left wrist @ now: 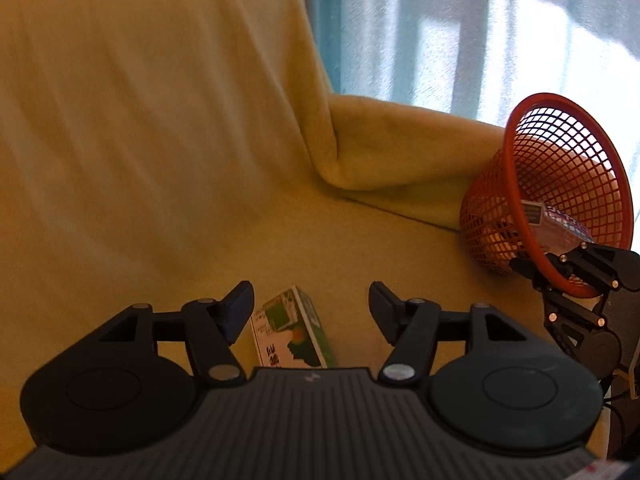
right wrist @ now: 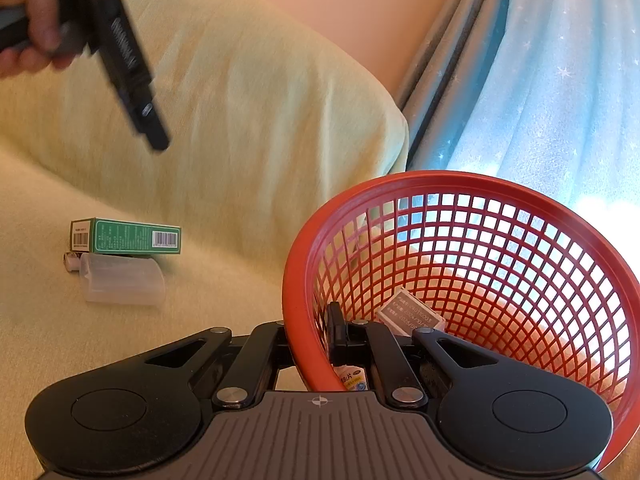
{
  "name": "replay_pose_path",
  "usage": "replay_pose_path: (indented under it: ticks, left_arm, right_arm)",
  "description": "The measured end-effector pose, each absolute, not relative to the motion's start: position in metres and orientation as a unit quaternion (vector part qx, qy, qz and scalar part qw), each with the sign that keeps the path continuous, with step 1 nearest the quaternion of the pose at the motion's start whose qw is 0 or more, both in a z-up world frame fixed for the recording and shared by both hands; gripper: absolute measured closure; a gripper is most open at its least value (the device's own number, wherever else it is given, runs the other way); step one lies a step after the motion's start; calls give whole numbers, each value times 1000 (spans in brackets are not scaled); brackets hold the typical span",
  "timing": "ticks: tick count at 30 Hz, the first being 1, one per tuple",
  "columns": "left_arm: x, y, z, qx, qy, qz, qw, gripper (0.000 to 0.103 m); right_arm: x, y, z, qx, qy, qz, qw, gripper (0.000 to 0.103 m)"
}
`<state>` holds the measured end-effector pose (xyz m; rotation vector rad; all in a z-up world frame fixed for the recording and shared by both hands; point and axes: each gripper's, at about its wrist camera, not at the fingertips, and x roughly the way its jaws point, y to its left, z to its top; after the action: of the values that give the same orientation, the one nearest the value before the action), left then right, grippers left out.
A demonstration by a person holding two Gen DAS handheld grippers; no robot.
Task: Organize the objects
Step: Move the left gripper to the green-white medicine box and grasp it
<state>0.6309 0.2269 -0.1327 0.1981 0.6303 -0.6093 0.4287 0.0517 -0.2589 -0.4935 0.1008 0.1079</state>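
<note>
My left gripper (left wrist: 310, 304) hangs open over the yellow sofa seat, and a green and white box (left wrist: 292, 332) lies on the cushion just below the gap, nearer the left finger, with neither pad pressing on it. In the right wrist view that box (right wrist: 128, 236) rests beside a translucent plastic container (right wrist: 120, 282), with the blurred left gripper (right wrist: 154, 136) above them in a hand (right wrist: 36, 36). My right gripper (right wrist: 338, 336) is shut on the near rim of the tilted red mesh basket (right wrist: 440, 178). Small boxes (right wrist: 412, 314) lie inside the basket (left wrist: 520, 184).
The yellow-covered sofa back (left wrist: 140, 100) rises behind the seat, with the armrest (left wrist: 400, 148) beside the basket. A blue starred curtain (right wrist: 540, 80) hangs behind. A small white item (right wrist: 70, 262) lies next to the plastic container.
</note>
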Motion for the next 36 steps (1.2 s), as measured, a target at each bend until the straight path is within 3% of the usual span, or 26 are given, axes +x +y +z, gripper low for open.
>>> replay_pose_path:
  ticks: [11, 20, 27, 36]
  left_arm:
    - [656, 227, -196, 49, 402, -241, 882, 44]
    - [669, 223, -217, 27, 438, -235, 867, 43]
    - [664, 213, -216, 101, 432, -241, 863, 49]
    - [635, 212, -205, 237, 364, -254, 864, 52]
  right_arm:
    - [431, 51, -260, -246, 50, 54, 967, 100]
    - [431, 51, -260, -246, 50, 53, 966, 101]
    - [432, 51, -259, -245, 50, 53, 967, 100]
    - [432, 51, -259, -244, 50, 53, 967, 100]
